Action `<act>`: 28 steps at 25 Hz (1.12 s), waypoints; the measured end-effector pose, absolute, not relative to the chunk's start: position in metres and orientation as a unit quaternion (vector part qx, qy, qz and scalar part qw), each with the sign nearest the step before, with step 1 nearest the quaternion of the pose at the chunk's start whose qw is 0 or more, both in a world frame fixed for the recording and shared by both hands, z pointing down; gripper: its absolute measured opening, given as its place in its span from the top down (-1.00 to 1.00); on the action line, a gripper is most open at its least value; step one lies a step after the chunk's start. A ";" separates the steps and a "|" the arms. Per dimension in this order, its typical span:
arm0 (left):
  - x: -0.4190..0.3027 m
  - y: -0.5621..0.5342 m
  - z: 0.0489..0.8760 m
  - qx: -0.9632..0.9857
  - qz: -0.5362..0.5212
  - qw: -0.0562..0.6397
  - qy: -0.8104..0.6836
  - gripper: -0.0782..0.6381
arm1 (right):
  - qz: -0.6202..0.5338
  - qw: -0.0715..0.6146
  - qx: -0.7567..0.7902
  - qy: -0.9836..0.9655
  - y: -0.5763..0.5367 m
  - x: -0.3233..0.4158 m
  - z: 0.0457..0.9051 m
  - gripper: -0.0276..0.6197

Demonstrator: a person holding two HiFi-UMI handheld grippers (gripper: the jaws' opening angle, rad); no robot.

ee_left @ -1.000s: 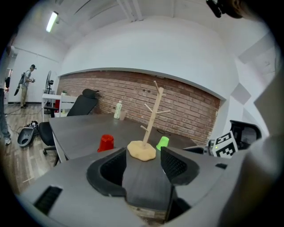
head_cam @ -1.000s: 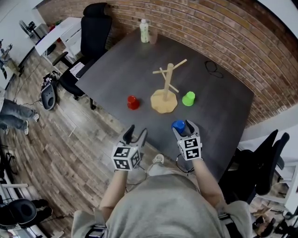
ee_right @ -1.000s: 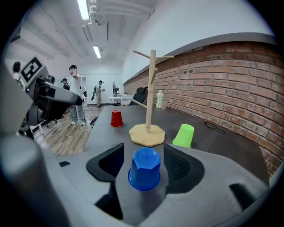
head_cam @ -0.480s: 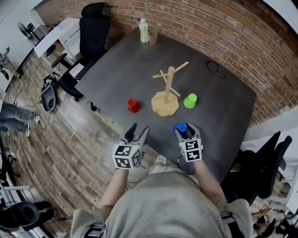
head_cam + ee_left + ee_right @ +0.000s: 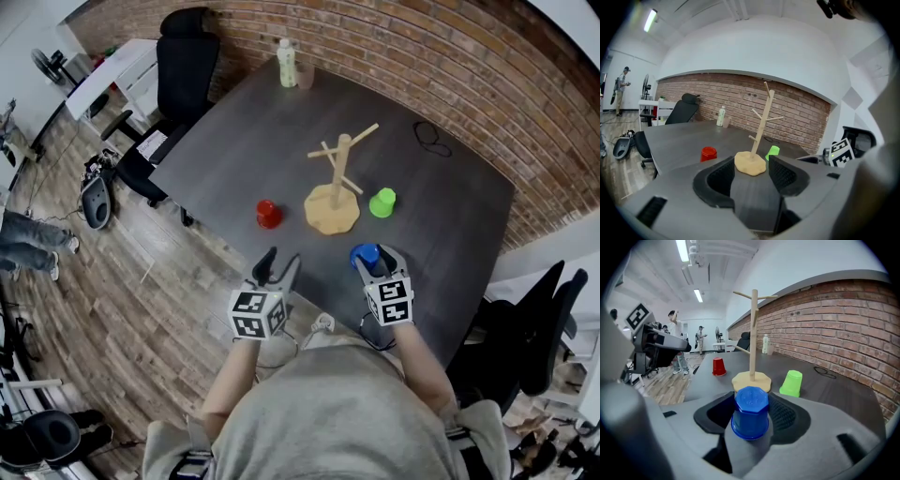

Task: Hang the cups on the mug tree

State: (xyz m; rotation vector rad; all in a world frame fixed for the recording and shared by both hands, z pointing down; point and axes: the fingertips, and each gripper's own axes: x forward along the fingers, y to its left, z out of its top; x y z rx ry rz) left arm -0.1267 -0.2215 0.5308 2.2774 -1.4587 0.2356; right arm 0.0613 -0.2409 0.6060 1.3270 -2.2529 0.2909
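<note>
Between the fingers of the right gripper [image 5: 753,398] stands the blue cup [image 5: 751,416], upside down with its flat base on top and its long axis upright; the fingers have just been closing and now grip it, pads against its two sides, low over the near edge of the table [image 5: 244,141]. Straight ahead of those fingers, just beyond the cup, is the round base of the mug tree [image 5: 753,333], its pole upright and its pegs slanting up and outward above the height of the fingers. The coming move therefore looks like a lift forward and upward, with the cup tipped so that its open mouth meets a peg. The right hand is plainly the nearer one for this. Ahead and to the right of the fingers, near the tree's base, sits the green cup [image 5: 791,383], also mouth down. Farther off, ahead and to the left, is the red cup [image 5: 718,366]. The left gripper [image 5: 750,161] has its fingers parted with nothing between them, having just eased inward a little; the tree lies ahead of them, the red cup ahead and to their left.
</note>
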 end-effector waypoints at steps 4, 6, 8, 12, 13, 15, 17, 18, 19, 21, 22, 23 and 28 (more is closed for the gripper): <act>-0.128 -0.220 0.530 0.820 0.082 0.211 -0.525 0.16 | 0.100 0.241 0.500 -0.826 -0.246 0.064 0.584 0.21; -0.129 -0.219 0.529 0.821 0.081 0.212 -0.524 0.16 | 0.096 0.235 0.503 -0.826 -0.247 0.065 0.572 0.21; -0.128 -0.217 0.528 0.822 0.079 0.212 -0.523 0.16 | 0.088 0.230 0.505 -0.828 -0.249 0.064 0.560 0.21; -0.129 -0.216 0.527 0.824 0.078 0.211 -0.520 0.16 | 0.072 0.217 0.506 -0.832 -0.257 0.062 0.531 0.21; -0.129 -0.217 0.526 0.824 0.077 0.210 -0.520 0.16 | 0.068 0.212 0.506 -0.833 -0.260 0.061 0.523 0.21; -0.129 -0.217 0.525 0.825 0.075 0.210 -0.520 0.16 | 0.058 0.202 0.507 -0.836 -0.265 0.061 0.507 0.21; -0.128 -0.217 0.524 0.825 0.072 0.208 -0.520 0.16 | 0.048 0.197 0.507 -0.838 -0.268 0.061 0.493 0.21; -0.128 -0.218 0.523 0.826 0.071 0.207 -0.520 0.16 | 0.043 0.195 0.507 -0.839 -0.270 0.061 0.486 0.21; -0.129 -0.219 0.522 0.826 0.069 0.205 -0.520 0.16 | 0.039 0.192 0.507 -0.839 -0.272 0.061 0.478 0.21; -0.130 -0.221 0.519 0.826 0.067 0.204 -0.522 0.16 | 0.031 0.186 0.508 -0.841 -0.276 0.061 0.463 0.21; -0.131 -0.222 0.519 0.825 0.066 0.203 -0.523 0.16 | 0.027 0.182 0.508 -0.841 -0.278 0.061 0.456 0.21; -0.132 -0.223 0.518 0.825 0.065 0.203 -0.524 0.16 | 0.024 0.178 0.508 -0.843 -0.280 0.060 0.448 0.21; -0.134 -0.225 0.516 0.823 0.060 0.202 -0.527 0.16 | 0.000 0.167 0.507 -0.846 -0.287 0.057 0.416 0.21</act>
